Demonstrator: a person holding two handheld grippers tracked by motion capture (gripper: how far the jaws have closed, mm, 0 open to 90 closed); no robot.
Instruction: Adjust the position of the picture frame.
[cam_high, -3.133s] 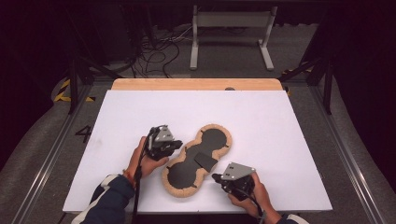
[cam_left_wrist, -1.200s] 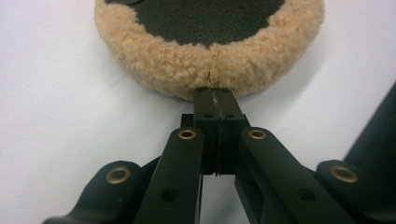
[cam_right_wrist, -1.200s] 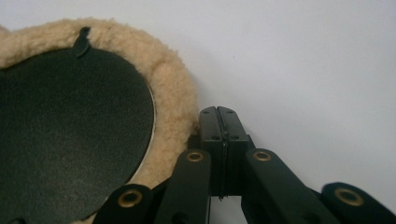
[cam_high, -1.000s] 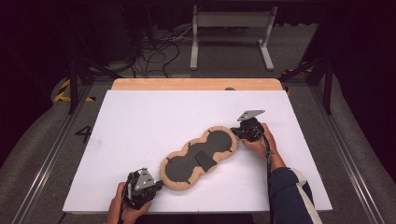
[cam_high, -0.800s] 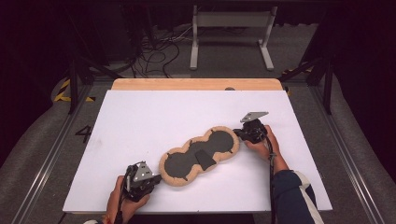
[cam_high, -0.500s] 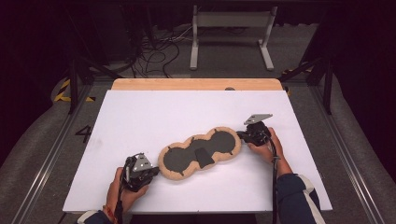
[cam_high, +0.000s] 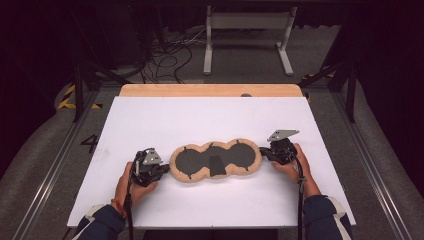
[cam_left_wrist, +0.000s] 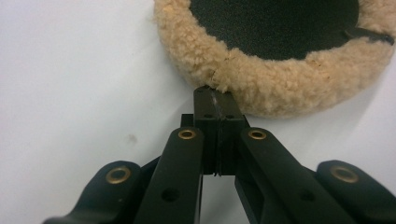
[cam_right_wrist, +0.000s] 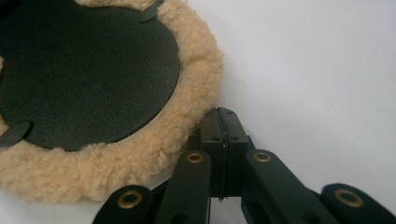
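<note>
I am holding both grippers closed and empty — left gripper (cam_high: 159, 171) and right gripper (cam_high: 266, 153) nudging the ends of a soft, light fleece-edged pad (cam_high: 215, 160) mid-table; its fluffy rim looks grippable.

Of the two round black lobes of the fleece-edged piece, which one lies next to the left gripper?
The lobe at the left end of the fleece-edged piece, by the shut left gripper. The other lobe lies by the right gripper.
</note>
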